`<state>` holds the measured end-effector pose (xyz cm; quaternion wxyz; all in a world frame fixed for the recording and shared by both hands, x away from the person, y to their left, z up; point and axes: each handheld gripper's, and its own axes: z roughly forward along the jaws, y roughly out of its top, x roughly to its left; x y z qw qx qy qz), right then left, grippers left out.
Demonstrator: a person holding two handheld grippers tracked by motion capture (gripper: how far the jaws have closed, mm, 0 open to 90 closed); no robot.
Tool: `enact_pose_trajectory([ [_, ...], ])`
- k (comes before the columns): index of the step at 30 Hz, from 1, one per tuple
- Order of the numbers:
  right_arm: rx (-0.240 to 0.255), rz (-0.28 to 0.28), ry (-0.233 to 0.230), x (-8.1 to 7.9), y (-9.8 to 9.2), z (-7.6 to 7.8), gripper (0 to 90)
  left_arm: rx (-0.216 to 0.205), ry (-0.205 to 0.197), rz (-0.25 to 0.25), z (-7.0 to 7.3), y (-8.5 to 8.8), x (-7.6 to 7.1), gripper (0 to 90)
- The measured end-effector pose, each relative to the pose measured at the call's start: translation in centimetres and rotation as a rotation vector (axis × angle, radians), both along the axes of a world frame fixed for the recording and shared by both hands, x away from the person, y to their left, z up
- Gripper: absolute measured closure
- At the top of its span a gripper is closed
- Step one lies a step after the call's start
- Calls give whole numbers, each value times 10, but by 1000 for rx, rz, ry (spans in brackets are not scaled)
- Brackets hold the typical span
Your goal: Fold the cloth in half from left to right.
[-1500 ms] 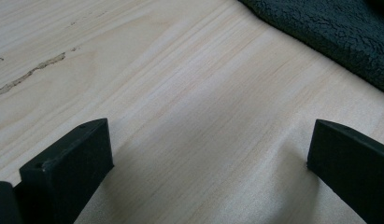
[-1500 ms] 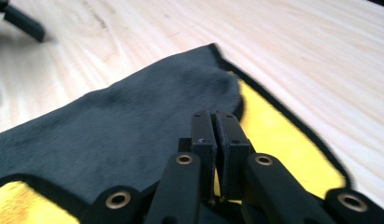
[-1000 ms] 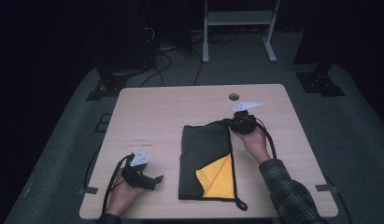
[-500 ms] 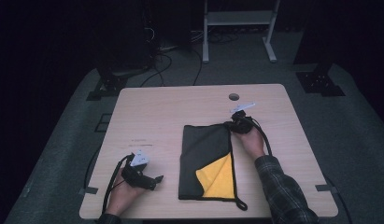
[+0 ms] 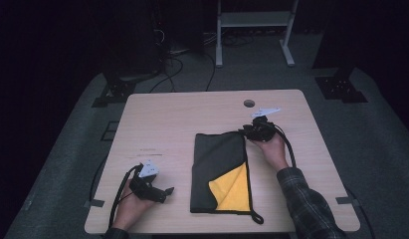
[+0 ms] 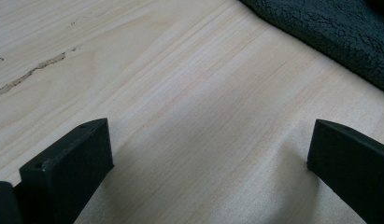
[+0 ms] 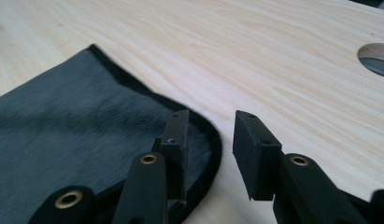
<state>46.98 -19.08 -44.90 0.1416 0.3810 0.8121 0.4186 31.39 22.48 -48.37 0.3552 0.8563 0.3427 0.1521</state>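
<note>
A dark cloth (image 5: 219,169) with a yellow lining is lying folded at the middle of a wooden table (image 5: 182,119). The right gripper (image 7: 210,135) is sitting at the cloth's far right corner, its jaws just opening, nothing pinched between them. The left gripper (image 6: 203,154) is resting spread on bare wood beside the cloth. This looks like letting go after a fold; next likely calls for gripping an edge again.

bare tabletop (image 5: 162,124) far side, cloth (image 5: 219,169) mid
</note>
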Motion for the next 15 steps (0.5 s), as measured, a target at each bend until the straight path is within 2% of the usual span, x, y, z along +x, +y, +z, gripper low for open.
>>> enact_pose_trajectory([
  [5, 39, 42, 12, -15, -1, 4, 639, 0, 0, 0, 0, 0, 0, 0],
  [15, 22, 162, -7, -60, 14, 11, 620, 0, 0, 0, 0, 0, 0, 0],
])
